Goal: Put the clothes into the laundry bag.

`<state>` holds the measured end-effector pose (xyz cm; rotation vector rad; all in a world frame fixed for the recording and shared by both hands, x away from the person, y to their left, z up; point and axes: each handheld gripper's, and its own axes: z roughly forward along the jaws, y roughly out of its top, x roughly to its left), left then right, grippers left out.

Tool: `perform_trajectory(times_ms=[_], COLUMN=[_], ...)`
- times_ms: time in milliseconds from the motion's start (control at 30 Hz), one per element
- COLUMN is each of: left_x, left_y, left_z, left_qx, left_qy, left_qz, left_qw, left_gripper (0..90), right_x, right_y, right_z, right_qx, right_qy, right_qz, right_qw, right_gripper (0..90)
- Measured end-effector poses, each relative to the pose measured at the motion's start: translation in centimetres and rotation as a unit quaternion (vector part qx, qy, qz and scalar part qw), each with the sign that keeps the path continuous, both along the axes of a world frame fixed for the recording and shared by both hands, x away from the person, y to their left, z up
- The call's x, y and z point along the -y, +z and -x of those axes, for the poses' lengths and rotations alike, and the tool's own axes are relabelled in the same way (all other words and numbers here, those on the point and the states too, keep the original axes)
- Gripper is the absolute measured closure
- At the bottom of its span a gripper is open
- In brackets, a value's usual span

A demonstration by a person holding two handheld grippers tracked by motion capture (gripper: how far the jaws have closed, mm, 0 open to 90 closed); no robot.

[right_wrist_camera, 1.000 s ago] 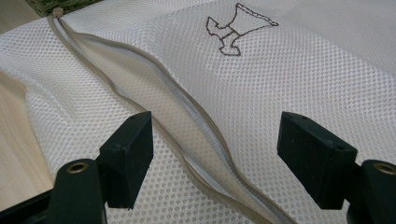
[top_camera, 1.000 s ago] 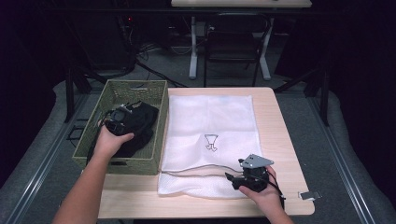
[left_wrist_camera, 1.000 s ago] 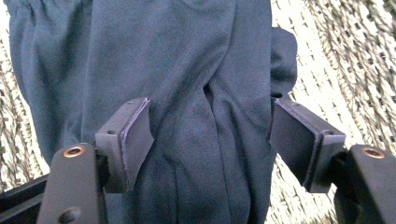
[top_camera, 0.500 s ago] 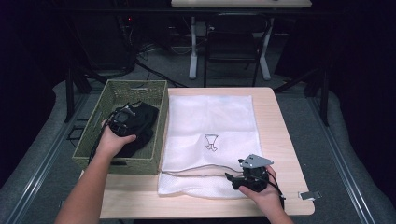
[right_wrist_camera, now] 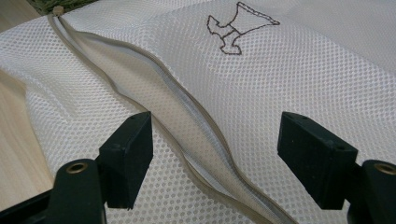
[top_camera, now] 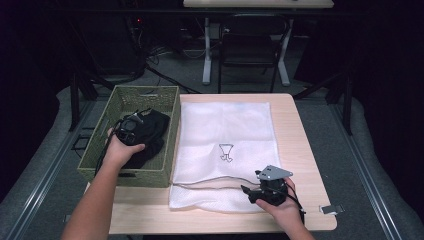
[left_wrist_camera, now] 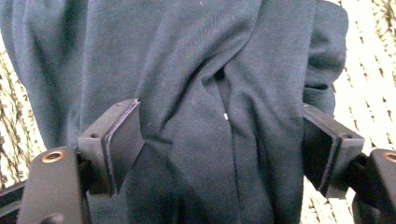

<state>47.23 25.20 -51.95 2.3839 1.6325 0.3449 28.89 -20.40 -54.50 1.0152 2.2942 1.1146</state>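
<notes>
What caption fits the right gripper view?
Open right gripper over the unzipped opening of a white mesh laundry bag.

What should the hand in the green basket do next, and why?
Probably close the left gripper on the dark garment. Its jaws have just been opening and now straddle a fold without pinching it, while the right gripper waits open at the mesh bag's unzipped mouth.
</notes>
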Motion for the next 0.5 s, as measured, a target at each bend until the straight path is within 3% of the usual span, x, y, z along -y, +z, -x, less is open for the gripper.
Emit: perform_trajectory(times_ms=[167,233,500], left_x=[-0.4,-0.8,-1.3], left_y=[-0.1,-0.2,-0.7], left_z=[-0.2,-0.3,-0.8], left_qx=[-0.002,-0.009,-0.025], left_qy=[0.02,0.028,0.04], left_qz=[-0.008,0.003,0.016], left_qw=[0.9998,0.9996,0.9988], left_gripper=[17.6,16.0,15.7], right_x=[0.0,0.0,0.0], right_y=[0.0,0.0,-0.1], right_z=[0.0,0.0,0.0], right_qx=[-0.001,-0.001,-0.002], right_qy=[0.0,0.0,0.001], right_qz=[0.0,0.001,0.002], right_qw=[1.0,1.0,1.0], right_gripper=[26.5,26.5,26.4])
